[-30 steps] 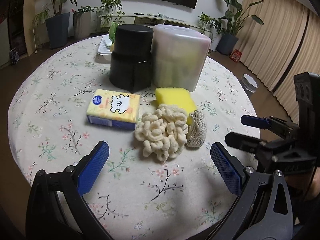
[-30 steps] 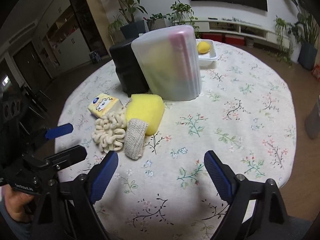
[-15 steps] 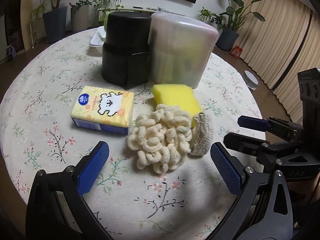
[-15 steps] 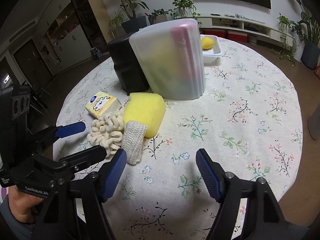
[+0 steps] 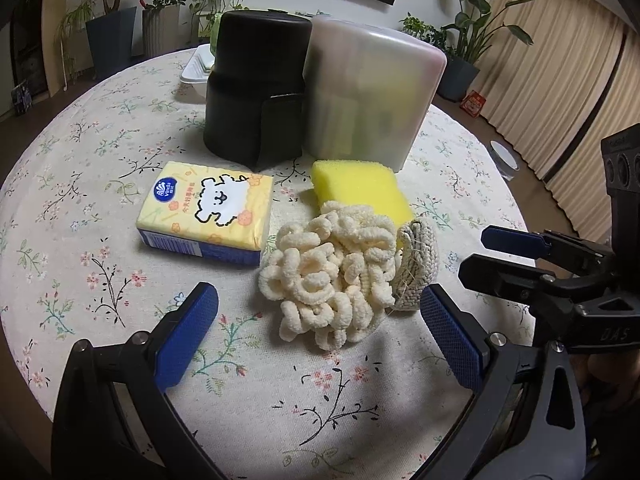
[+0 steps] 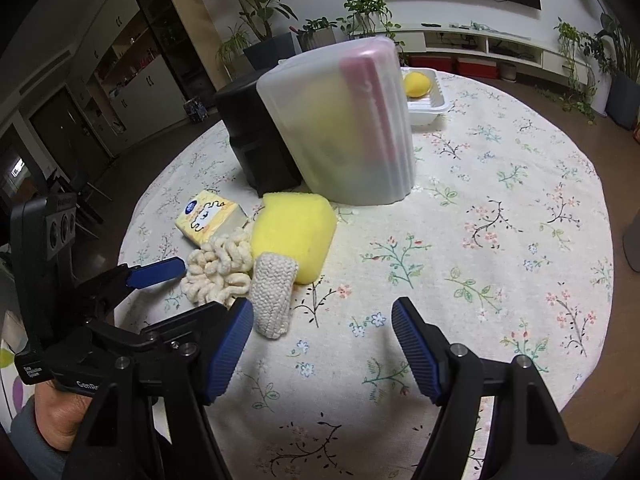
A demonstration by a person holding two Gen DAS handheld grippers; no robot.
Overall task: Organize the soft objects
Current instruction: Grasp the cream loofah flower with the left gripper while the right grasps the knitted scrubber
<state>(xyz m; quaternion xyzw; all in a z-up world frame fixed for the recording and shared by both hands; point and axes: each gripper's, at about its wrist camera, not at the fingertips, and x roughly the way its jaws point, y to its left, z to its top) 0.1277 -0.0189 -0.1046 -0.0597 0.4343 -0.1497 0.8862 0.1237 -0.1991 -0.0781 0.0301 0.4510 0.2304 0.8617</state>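
Observation:
A cream loopy scrubber [image 5: 332, 276] lies on the floral table, with a knitted beige pad [image 5: 418, 264] at its right and a yellow sponge [image 5: 360, 188] behind. A yellow tissue pack [image 5: 208, 212] lies to the left. My left gripper [image 5: 320, 336] is open and empty, low over the table, just short of the scrubber. My right gripper [image 6: 322, 344] is open and empty; the knitted pad [image 6: 274, 292] lies just ahead of its left finger. The sponge [image 6: 294, 236], scrubber [image 6: 218, 272] and tissue pack [image 6: 210, 216] also show in the right wrist view.
A black container [image 5: 256, 88] and a translucent plastic bin [image 5: 368, 96] stand behind the soft things. A white tray [image 6: 426, 104] with a yellow object stands farther back. The right gripper [image 5: 512, 256] shows in the left wrist view. The table edge [image 6: 592, 344] curves close at the right.
Both grippers have moved forward toward the soft things, which now look larger. The right gripper's jaws have narrowed a little but stay open. Nothing on the table has moved.

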